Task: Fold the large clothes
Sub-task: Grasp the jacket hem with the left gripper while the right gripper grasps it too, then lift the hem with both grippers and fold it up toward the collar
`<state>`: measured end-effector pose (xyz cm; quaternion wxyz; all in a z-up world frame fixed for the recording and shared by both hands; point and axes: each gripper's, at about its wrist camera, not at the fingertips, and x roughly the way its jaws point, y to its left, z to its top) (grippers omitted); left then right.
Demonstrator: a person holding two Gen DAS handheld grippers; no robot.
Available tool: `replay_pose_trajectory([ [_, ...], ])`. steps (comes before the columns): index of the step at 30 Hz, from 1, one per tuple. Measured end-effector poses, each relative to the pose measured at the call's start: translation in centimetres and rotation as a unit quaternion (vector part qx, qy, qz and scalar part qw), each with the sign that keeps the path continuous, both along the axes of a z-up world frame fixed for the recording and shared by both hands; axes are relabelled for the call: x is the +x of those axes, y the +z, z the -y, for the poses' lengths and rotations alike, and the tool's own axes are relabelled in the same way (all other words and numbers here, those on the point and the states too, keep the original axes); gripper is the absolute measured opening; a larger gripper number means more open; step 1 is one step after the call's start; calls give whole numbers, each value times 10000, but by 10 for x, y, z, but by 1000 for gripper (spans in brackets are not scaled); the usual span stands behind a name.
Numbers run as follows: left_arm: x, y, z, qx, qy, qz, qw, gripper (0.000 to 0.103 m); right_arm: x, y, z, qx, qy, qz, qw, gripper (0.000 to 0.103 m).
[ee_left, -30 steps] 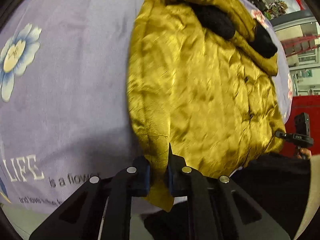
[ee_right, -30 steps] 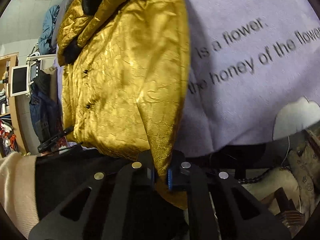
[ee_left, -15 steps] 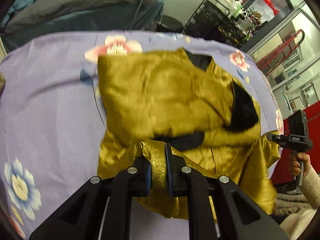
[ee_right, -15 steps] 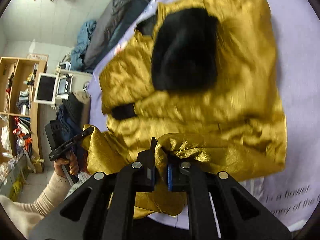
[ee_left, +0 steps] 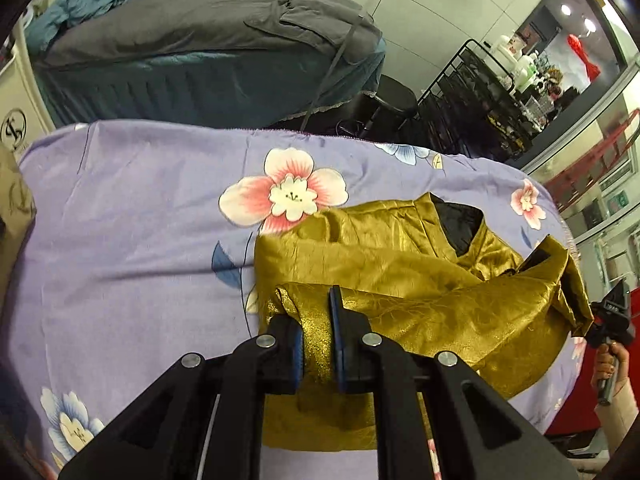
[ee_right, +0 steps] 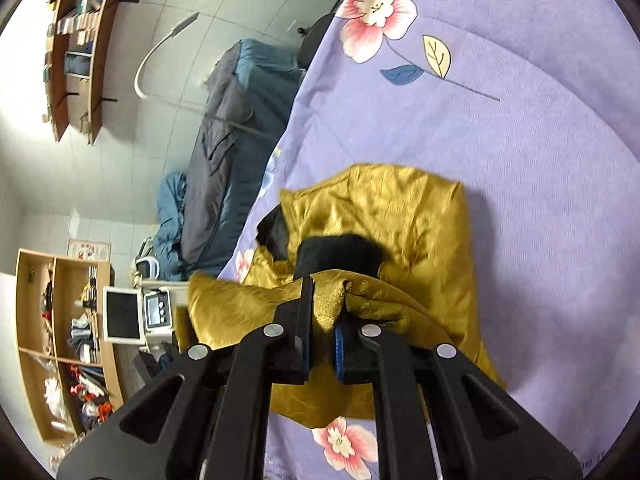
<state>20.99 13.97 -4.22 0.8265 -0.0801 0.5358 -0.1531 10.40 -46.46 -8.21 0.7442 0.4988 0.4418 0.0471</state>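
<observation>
A gold satin jacket (ee_left: 384, 256) with black lining and a black fur cuff (ee_right: 340, 256) lies partly doubled over on a lilac flowered bedsheet (ee_left: 132, 220). My left gripper (ee_left: 318, 320) is shut on a bunched gold hem edge, lifted above the sheet. In the right wrist view my right gripper (ee_right: 320, 320) is shut on another stretch of the jacket's (ee_right: 404, 216) hem, carried over the garment's upper half. In the left wrist view the right gripper (ee_left: 612, 316) shows at the far right, in a person's hand.
Beyond the sheet (ee_right: 520, 128) stands a bed with a grey cover (ee_left: 208, 28) and blue bedding. A black wire rack (ee_left: 480, 92) is at the back right, wooden shelves (ee_right: 60, 340) and a small monitor (ee_right: 122, 314) on the far side.
Both grippers have lifted the jacket's lower hem from the near edge and carried it up and over the garment toward the collar, doubling the jacket. Both stay shut on the cloth.
</observation>
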Motion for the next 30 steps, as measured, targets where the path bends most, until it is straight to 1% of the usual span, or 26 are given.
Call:
replay_pose_trajectory([
  [4, 23, -2, 18, 23, 113, -29, 9999, 11, 14, -9, 1, 55, -166, -92, 9998, 9],
  [6, 31, -7, 23, 45, 205, -104, 9997, 11, 20, -16, 7, 104, -303, -179, 9993, 9],
  [7, 36, -10, 24, -2, 287, -175, 9994, 11, 22, -19, 8, 108, -359, -217, 9991, 9],
  [9, 42, -13, 23, -148, 423, -300, 9985, 14, 26, -25, 12, 167, -500, -310, 9981, 9],
  [13, 50, -16, 14, -625, 703, -554, 9940, 17, 30, -41, 17, 352, -790, -518, 9949, 9],
  [16, 50, -13, 4, -913, 843, -638, 9902, 25, 32, -50, 19, 421, -910, -625, 9930, 9],
  [17, 50, -11, 0, -986, 907, -636, 9889, 33, 34, -53, 20, 435, -931, -645, 9926, 9],
  [18, 49, -9, -4, -1039, 987, -617, 9877, 46, 35, -55, 20, 467, -962, -660, 9921, 9],
  [19, 48, -4, -11, -1078, 1141, -495, 9864, 53, 36, -58, 21, 535, -1012, -673, 9911, 9],
  [20, 47, 2, -16, -1082, 1273, -352, 9853, 65, 37, -60, 22, 593, -1060, -687, 9902, 9],
  [21, 45, 7, -22, -1092, 1396, -207, 9840, 72, 38, -62, 23, 632, -1106, -707, 9893, 9],
  [22, 44, 13, -29, -1138, 1488, -66, 9823, 72, 39, -64, 23, 661, -1148, -733, 9885, 9],
  [23, 43, 16, -32, -1143, 1512, -28, 9819, 73, 39, -65, 24, 670, -1170, -748, 9880, 9],
  [26, 39, 20, -38, -881, 1503, -19, 9847, 73, 41, -68, 23, 651, -1208, -808, 9872, 9],
  [28, 29, 16, -38, -779, 1479, -25, 9859, 75, 40, -71, 22, 700, -1255, -848, 9860, 9],
  [30, 18, 9, -37, -665, 1455, -83, 9871, 78, 37, -75, 23, 909, -1378, -860, 9825, 12],
])
